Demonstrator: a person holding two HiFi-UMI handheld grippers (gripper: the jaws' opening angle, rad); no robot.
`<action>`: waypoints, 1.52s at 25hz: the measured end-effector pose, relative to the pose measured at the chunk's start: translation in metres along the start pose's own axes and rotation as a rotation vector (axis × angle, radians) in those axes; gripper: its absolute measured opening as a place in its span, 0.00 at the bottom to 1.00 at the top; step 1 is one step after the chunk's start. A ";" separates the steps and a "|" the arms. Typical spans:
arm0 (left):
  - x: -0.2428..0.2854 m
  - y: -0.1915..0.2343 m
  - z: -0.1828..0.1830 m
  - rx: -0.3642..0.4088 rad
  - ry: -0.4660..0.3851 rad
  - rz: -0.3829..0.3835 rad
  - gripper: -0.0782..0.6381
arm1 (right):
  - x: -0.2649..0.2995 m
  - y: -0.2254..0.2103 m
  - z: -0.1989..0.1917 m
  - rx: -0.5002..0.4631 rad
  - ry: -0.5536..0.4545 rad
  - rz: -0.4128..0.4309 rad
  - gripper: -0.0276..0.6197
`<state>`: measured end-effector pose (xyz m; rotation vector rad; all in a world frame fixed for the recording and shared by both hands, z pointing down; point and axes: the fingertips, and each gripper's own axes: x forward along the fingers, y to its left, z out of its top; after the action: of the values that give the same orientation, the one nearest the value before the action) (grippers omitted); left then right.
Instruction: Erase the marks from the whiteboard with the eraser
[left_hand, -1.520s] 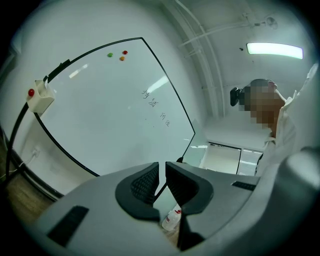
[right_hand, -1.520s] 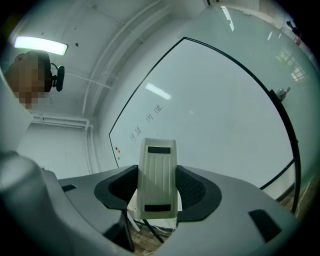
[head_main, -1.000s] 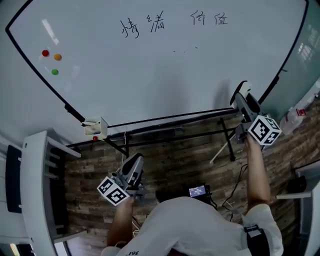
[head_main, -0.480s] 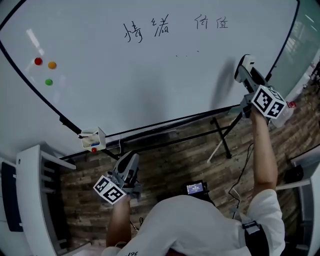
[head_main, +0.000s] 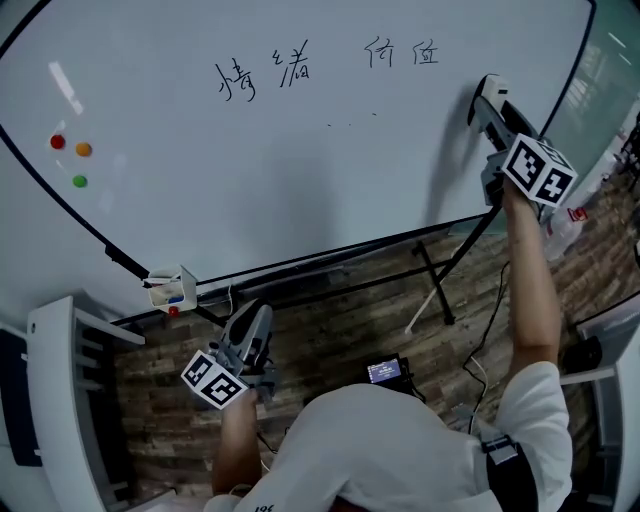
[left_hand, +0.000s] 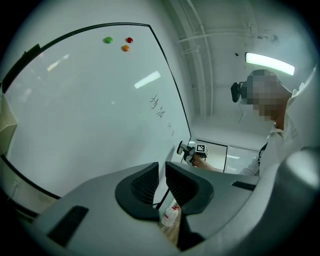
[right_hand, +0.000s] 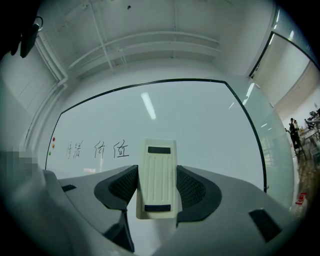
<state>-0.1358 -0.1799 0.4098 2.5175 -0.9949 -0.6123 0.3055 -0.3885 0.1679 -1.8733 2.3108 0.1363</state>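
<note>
Wood-plank floor (head_main: 350, 320) runs below a big whiteboard (head_main: 300, 180) that fills the top of the head view. Handwritten marks (head_main: 290, 68) sit upper centre, w/ 3 coloured magnets (head_main: 70, 160) at upper left. Right tongs (right_hand: 156, 187), upper right, pinch a white eraser (right_hand: 157, 177) upright, right of the marks & close to the board; contact is hard to judge. Left tongs (left_hand: 161, 182), low centre-left, are all but pressed together, nothing between.
</note>
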 end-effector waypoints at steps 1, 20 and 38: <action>0.003 -0.001 -0.002 0.001 0.002 0.002 0.16 | 0.003 -0.005 0.004 -0.006 -0.002 -0.006 0.44; 0.015 0.008 -0.009 -0.004 0.027 0.024 0.16 | 0.047 -0.053 0.021 -0.016 0.013 -0.155 0.44; 0.016 0.017 -0.015 -0.038 0.094 -0.018 0.16 | 0.056 0.010 0.028 0.028 0.043 -0.166 0.44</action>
<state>-0.1269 -0.1998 0.4264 2.4999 -0.9190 -0.5077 0.2866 -0.4359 0.1298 -2.0625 2.1596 0.0426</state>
